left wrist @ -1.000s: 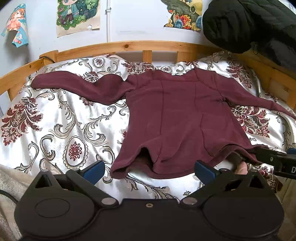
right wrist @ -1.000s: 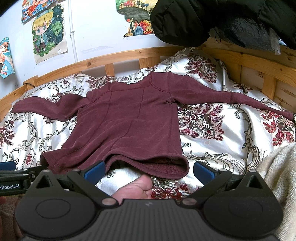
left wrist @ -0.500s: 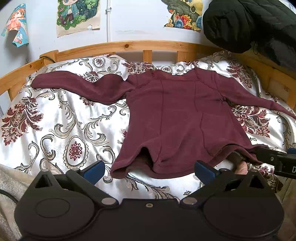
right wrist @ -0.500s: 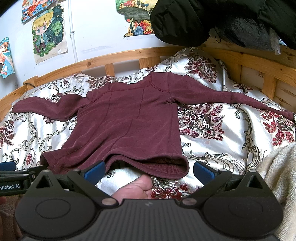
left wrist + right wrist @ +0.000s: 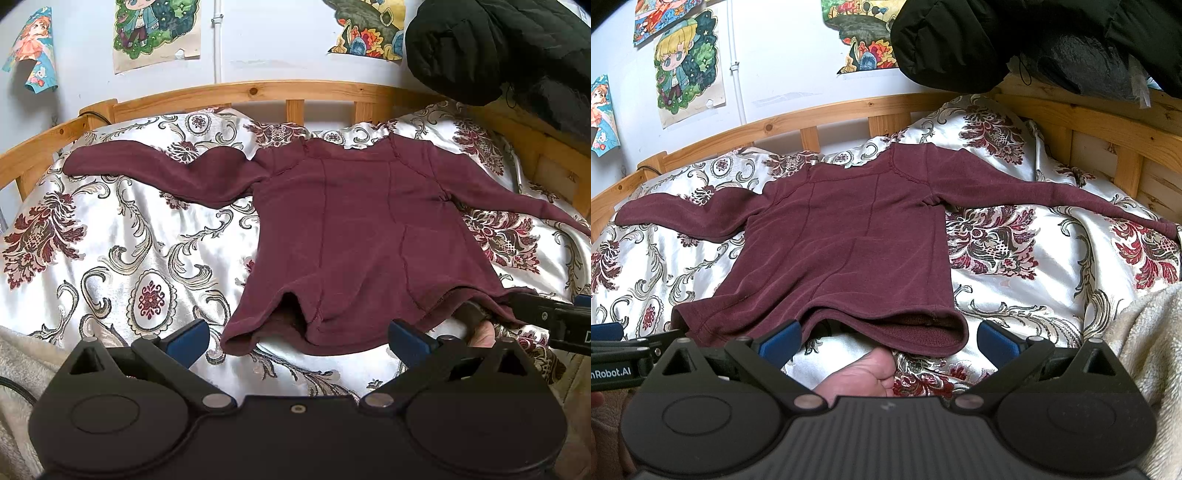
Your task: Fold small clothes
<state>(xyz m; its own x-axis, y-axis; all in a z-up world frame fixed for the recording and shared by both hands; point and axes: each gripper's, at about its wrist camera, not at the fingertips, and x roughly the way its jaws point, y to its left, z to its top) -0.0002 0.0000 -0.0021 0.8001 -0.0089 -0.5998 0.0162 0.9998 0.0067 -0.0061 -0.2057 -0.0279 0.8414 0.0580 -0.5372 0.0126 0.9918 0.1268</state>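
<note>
Nothing has visibly moved since the earlier frames; both devices and the garment lie as they did a second ago. The maroon long-sleeved top (image 5: pixel 354 236) is spread flat on the bed's floral satin cover (image 5: pixel 122 258), neck towards the wooden bed rail (image 5: pixel 258 90), one sleeve stretched out to each side; its hem is nearest the cameras and ripples up off the cover in places. The left hand-held gripper (image 5: pixel 297 338) hovers just short of the hem's left part, its blue-padded fingers (image 5: pixel 186 338) spread wide with nothing between them; the right hand-held gripper (image 5: pixel 886 338) sits likewise at the hem's right part, jaws wide apart and holding nothing. In the right wrist view a bare foot (image 5: pixel 860 374) shows just beneath the hem, between the fingers; whether it touches the cloth cannot be told. A beige fleece blanket (image 5: pixel 1145 343) lies at the bed's near right corner; a black puffer jacket (image 5: pixel 498 48) hangs over the far right rail; cartoon posters (image 5: pixel 157 33) are stuck to the white wall.
</note>
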